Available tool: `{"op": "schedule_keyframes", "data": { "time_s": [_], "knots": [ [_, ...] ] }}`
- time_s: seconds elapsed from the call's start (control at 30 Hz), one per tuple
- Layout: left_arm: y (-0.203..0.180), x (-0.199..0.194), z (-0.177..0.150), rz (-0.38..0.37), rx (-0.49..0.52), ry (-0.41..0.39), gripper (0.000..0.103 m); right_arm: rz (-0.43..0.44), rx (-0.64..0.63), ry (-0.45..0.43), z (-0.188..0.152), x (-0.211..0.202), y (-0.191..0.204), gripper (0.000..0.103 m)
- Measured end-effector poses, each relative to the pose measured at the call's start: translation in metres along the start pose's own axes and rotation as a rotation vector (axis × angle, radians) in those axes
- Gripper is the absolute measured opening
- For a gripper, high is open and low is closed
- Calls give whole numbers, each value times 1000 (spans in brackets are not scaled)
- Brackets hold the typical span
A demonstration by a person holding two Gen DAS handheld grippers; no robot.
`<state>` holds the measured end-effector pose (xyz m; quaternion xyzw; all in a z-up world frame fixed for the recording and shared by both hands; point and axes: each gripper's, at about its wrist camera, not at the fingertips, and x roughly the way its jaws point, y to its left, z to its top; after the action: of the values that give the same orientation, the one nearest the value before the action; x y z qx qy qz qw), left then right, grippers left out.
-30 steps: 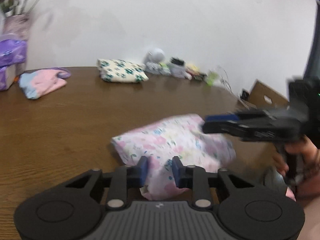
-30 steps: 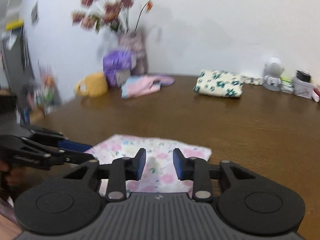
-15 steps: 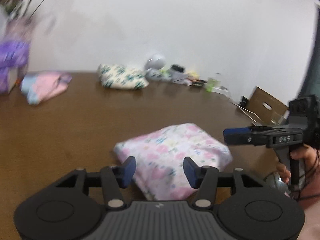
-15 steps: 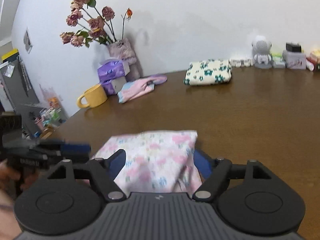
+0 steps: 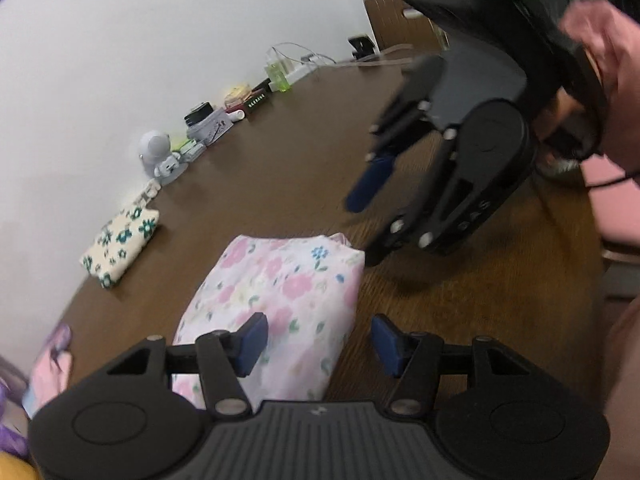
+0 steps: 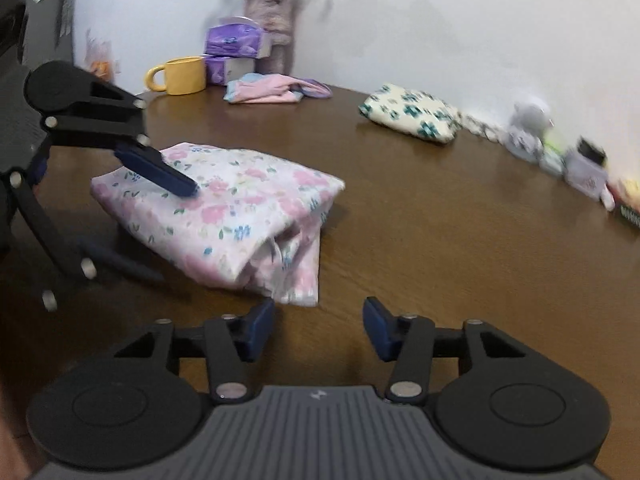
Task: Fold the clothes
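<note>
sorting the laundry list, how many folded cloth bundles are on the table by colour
Pink floral folded cloth: 1
Cream cloth with teal flowers: 1
Pink and pale blue cloth: 1
Total: 3

Pink floral garment point(image 6: 236, 208), folded into a thick bundle, lying flat on brown wooden table point(image 6: 440, 248)

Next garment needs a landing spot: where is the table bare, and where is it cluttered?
Bare wood runs between the pink floral bundle and the green-flowered bundle, and right of the pink one toward the table edge. Crowded: the wall side, with yellow mug, tissue packs, pastel garment, figurine.
</note>
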<state>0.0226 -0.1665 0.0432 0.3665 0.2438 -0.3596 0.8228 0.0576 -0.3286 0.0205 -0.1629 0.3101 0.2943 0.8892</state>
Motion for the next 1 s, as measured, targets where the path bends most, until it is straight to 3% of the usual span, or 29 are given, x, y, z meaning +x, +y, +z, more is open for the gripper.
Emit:
{"op": "schedule_keyframes", "data": {
  "time_s": [0.1, 0.2, 0.27, 0.33, 0.6, 0.7, 0.77, 1.0],
  "knots": [
    [-8, 13, 6, 57, 43, 24, 52, 44, -60, -7, 5, 11, 3, 41],
    [-9, 20, 8, 74, 57, 41, 38, 99, -84, -7, 8, 17, 2, 31],
    [-7, 20, 10, 88, 49, 34, 23, 126, -85, -11, 9, 21, 1, 10],
    [-1, 15, 12, 94, 14, 22, 16, 141, -85, -15, 10, 22, 3, 6],
    [2, 22, 20, 80, 6, 17, 16, 171, -55, -29, 9, 19, 24, 5],
    [4, 18, 16, 54, -23, 6, 27, 171, -9, -31, 6, 15, 18, 17],
    [6, 9, 13, 16, -60, -24, 41, 158, 33, -48, 0, 3, 12, 44],
    [35, -38, -12, -85, -289, -151, 60, 134, 191, -176, -11, -42, -4, 45]
  ]
}}
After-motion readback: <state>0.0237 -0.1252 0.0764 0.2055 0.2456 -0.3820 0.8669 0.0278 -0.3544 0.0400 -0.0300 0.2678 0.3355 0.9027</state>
